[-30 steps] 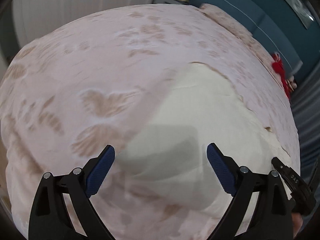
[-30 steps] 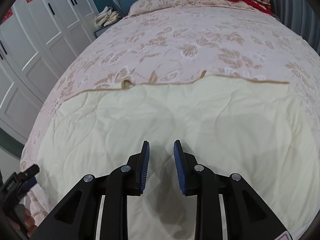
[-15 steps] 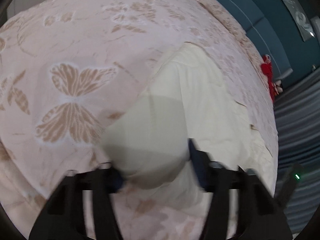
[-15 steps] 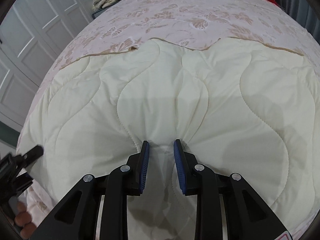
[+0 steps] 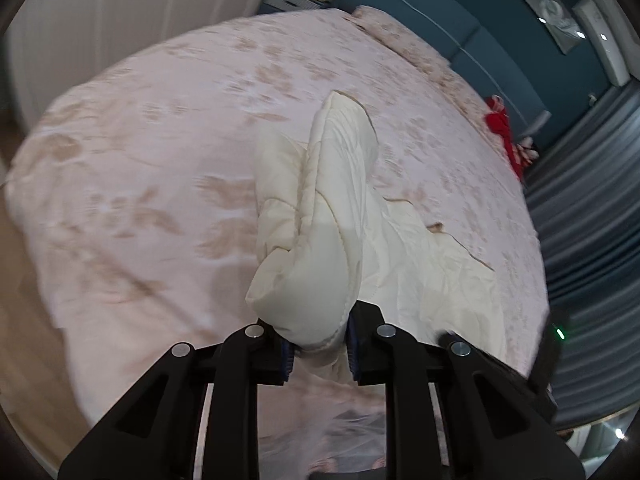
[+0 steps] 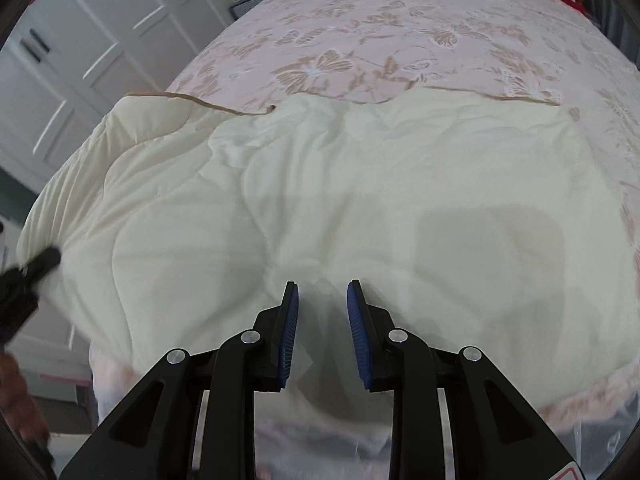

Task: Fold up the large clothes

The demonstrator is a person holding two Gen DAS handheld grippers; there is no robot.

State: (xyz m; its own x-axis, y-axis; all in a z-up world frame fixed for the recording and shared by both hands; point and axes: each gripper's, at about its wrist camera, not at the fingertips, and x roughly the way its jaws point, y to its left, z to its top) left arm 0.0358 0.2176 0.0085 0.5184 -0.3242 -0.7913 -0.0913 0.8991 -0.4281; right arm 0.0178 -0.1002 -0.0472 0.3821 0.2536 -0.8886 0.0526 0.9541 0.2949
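A cream quilt lies over a bed with a pink floral cover. My left gripper is closing its jaws on a bunched corner of the quilt, and the pads press on it. That corner hangs raised above the bed in a thick fold. In the right wrist view the quilt spreads wide across the floral cover. My right gripper is shut on a pinch of the quilt's near edge, its jaws tightening slightly, and creases run toward its pads. The left gripper shows as a black blur at the quilt's left edge.
A white wardrobe stands left of the bed. A blue headboard and a red item are at the bed's far end. Grey curtains run along the right side. Wooden floor shows at the left.
My left gripper went from wide open to shut on the quilt's corner and rose with it, bunching the cloth. My right gripper stayed shut and shifted along with the quilt's edge.
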